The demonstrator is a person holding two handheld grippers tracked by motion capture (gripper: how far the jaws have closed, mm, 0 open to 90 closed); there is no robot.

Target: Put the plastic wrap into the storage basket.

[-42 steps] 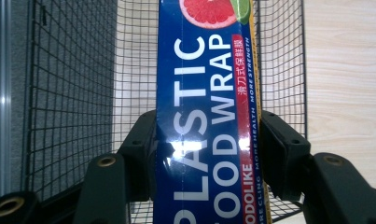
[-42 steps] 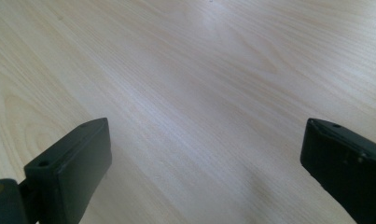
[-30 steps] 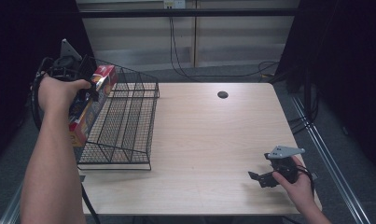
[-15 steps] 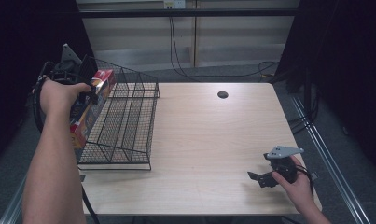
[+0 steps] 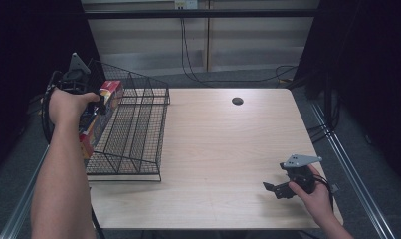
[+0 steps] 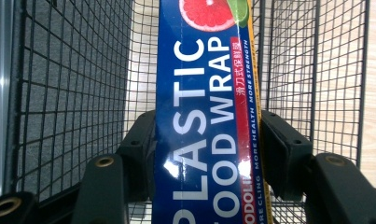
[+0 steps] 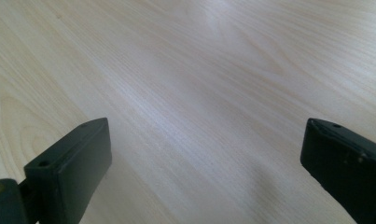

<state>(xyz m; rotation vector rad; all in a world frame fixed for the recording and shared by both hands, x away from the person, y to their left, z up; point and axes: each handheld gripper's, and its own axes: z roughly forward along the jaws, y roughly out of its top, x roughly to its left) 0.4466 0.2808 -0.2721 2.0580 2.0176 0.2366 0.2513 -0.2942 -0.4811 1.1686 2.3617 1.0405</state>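
High view, left side: the left gripper point(image 5: 99, 105) squeezes the box point(image 5: 96, 119) tight, so lower it slowly into the wire rack point(image 5: 138, 129) and keep it straight, while the right gripper point(image 5: 280, 189) rests wide open.

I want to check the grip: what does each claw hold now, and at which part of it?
The left claw holds the plastic food wrap box across its narrow width, pads on its two long sides, over the wire rack. The right claw is open and holds nothing.

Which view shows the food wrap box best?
The left gripper view: the plastic food wrap box has readable lettering, clamped between the jaws over the wire rack. The high view gives a small sliver beside the left hand.
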